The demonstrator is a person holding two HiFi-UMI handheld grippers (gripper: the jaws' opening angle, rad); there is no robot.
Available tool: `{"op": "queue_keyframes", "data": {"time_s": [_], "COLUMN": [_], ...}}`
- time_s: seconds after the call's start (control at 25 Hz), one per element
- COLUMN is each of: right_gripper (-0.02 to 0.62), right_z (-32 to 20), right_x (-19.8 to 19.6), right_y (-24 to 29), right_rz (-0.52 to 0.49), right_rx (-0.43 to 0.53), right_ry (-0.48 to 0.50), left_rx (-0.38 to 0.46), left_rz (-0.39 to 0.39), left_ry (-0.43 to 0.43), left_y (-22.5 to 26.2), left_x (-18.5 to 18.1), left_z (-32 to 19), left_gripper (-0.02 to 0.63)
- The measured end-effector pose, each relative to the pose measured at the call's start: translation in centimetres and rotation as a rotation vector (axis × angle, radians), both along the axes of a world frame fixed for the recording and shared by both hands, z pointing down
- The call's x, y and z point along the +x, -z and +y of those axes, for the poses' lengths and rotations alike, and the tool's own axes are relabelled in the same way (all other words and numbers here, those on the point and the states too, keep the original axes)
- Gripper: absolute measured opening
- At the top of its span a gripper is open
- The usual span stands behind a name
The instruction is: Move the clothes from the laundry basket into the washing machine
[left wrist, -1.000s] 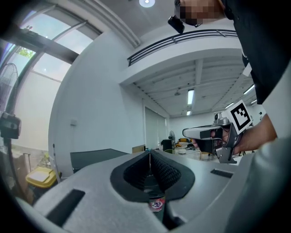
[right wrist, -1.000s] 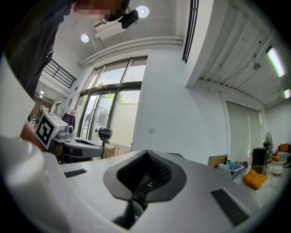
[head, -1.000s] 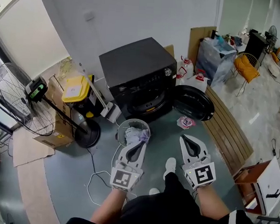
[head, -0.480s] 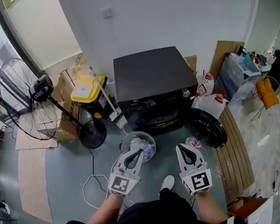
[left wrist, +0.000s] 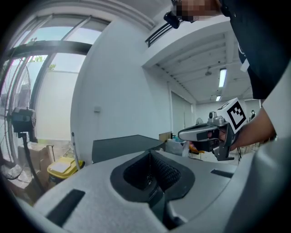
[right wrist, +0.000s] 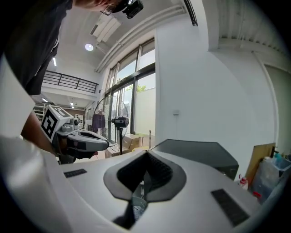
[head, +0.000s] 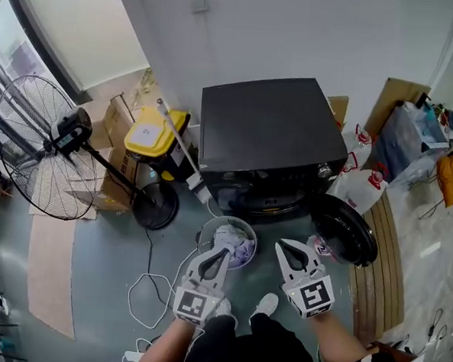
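Left gripper [head: 220, 254]: jaws clenched together, nothing between them. Right gripper [head: 285, 249]: jaws likewise closed and empty. Both are held side by side close to the person, the left one over the near rim of the laundry basket [head: 204, 230]. The basket stands on the floor just in front of the washing machine [head: 272, 129]. Clothes [head: 234, 240] lie heaped inside the basket. The machine door [head: 346, 231] hangs open at right. Assessment: no garment is in hand, so the whole transfer appears outstanding.

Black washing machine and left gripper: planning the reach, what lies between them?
In the head view, the round white laundry basket of clothes stands between left gripper and black washing machine.
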State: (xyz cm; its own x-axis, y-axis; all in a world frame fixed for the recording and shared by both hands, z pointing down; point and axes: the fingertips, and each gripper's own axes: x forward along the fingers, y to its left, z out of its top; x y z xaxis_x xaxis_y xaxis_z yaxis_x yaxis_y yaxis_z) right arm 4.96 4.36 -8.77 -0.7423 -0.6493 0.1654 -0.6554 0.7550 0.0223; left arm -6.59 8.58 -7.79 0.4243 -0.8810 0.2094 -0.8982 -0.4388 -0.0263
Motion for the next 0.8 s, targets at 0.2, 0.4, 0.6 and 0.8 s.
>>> {"op": "queue_keyframes", "data": {"time_s": [0.2,0.4,0.6,0.8], "right_gripper": [0.006,0.006,0.006,0.006], "right_z": [-2.4,-4.5,-5.2,-6.3], "right_x": [-3.3,-6.5,-8.9,-9.8], "right_y": [-2.7,-7.5,-15.6,-25.2], "right_rz": [0.029,0.042,0.08,0.116], "right_rx": [-0.046,-0.079,-0.092,-0.11], "right_ry": [0.015,0.01,0.04,0.07], "left_rx": [-0.031,-0.053,-0.11,-0.133], "left_rz": [0.003,-0.008,0.008,0.004], "left_ry": [-0.01,-0.024,0.008,0.05], "left_y": [-2.8,-7.6,-16.3,-26.4], "left_x": [-2.8,-6.0,-8.3,-9.7], "left_z": [-3.0,-5.6,-6.5,-8.0], "left_gripper": [0.006,0.006,0.006,0.006]}}
